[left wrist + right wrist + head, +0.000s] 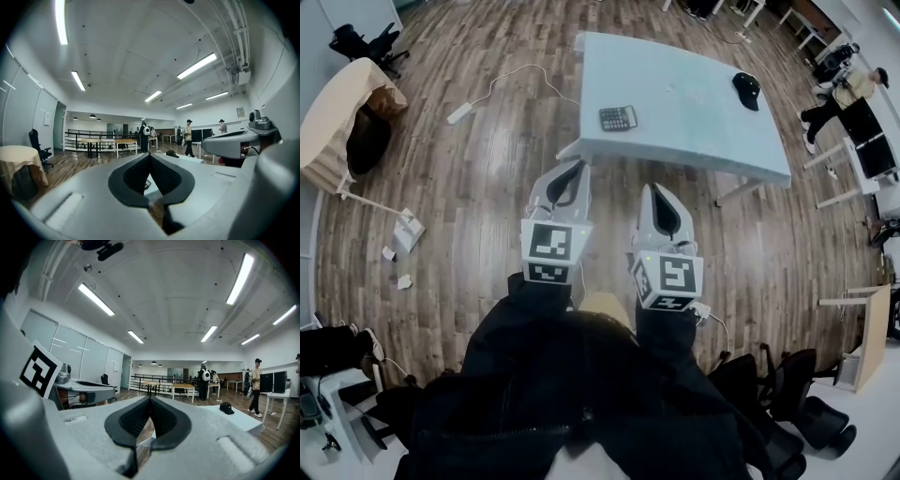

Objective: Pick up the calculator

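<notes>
Dark sleeves (581, 375) fill the head view's near edge. Beyond them the left gripper (577, 167) and right gripper (649, 190) are both closed and empty. One calculator (618, 118) lies flat on the one pale table (694, 131), ahead of and between the fingertips, well apart from them.

It is probably light, rigid and slick, so pinch across its side edges.

Left gripper view: jaws together, holding nothing.

Right gripper view: the same, with one black cap (227, 407) ahead to the right.

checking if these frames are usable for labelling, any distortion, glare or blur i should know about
Head view: strong fisheye, so the table edges and the floorboards bow, but the calculator shows clearly with no glare. Left gripper view: dark vignetted corners, ceiling lights blown out, near jaws slightly soft. Right gripper view: same vignette and blown-out lights, with a crisp background.
</notes>
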A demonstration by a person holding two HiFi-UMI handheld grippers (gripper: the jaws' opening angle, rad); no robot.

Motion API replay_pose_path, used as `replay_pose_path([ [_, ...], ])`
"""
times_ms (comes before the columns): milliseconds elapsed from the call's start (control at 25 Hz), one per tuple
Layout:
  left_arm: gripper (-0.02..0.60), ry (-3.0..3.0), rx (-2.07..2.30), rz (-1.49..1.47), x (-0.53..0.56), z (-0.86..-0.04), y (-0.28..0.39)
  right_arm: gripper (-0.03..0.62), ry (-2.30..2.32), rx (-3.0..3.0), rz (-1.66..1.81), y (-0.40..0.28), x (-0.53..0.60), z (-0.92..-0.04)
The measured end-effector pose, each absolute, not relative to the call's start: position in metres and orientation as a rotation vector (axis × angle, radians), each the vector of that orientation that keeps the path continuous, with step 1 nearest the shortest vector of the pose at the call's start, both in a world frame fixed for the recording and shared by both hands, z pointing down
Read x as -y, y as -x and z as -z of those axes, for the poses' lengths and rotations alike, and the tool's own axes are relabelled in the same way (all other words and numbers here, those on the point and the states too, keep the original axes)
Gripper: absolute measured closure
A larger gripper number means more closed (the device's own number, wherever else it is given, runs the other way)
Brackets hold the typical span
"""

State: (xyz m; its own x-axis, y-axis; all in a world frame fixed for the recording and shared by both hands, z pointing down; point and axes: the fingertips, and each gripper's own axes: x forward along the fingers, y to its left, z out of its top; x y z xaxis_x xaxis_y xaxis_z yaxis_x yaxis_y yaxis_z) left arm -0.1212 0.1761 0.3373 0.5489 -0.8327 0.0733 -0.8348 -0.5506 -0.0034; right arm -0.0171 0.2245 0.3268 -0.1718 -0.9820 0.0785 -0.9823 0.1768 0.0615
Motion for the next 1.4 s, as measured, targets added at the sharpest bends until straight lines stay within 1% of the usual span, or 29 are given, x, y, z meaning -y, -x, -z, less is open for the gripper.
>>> replay_pose_path([
  [240,0.583,-2.721,1.471,-0.135,-0.156,-0.351,0.133,0.594,-1.948,2.335,-0.053,0.024,-0.208,-0.342],
  [400,0.583,-2.734,1.477,-0.175,-0.138,-0.356,0.119,0.594,-1.973,2.337,-0.129,0.002,-0.187,-0.355],
  [680,0.583,-2.735,1.571,-0.225,-0.060,-0.364,0.103,0.594,-1.984,2.405,-0.159,-0.028,-0.094,-0.369],
  [840,0.583,-2.756,1.601,-0.220,0.004,-0.351,0.079,0.594,-1.891,2.480,-0.145,-0.033,-0.025,-0.362],
  [1120,0.583,-2.787,1.575,-0.224,0.100,-0.336,0.020,0.594,-1.776,2.531,-0.164,-0.066,0.080,-0.353],
  [1400,0.583,-2.755,1.602,-0.206,0.167,-0.334,-0.011,0.594,-1.665,2.565,-0.142,-0.088,0.143,-0.351],
])
